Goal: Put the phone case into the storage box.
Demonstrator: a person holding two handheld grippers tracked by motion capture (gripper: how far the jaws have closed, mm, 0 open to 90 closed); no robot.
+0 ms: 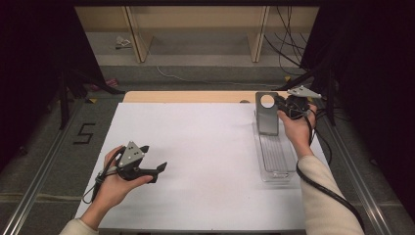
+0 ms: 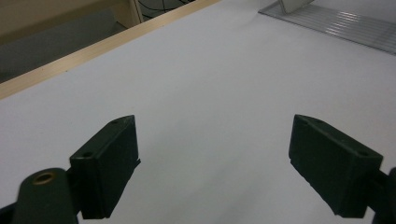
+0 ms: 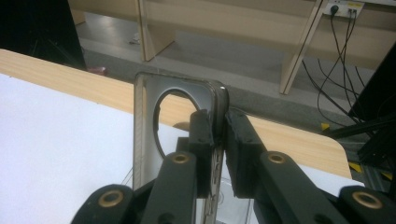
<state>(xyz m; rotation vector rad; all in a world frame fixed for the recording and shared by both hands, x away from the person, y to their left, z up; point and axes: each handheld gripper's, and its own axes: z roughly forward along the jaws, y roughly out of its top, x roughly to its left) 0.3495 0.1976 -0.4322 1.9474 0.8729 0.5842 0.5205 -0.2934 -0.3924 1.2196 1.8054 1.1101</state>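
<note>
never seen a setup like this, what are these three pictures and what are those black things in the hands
A person sits at a table and holds a hand-operated gripper in each hand; each has two black fingers that pinch. The high view looks down on the table from above. The other two come from small cameras riding on each gripper, looking along its fingers.

The left gripper rests low over the white sheet, its fingers spread apart with nothing between them.

The right gripper is pinched on the edge of a grey metal plate with a round hole, holding it upright at the far end of a clear plastic tray on the table's right side.
</note>
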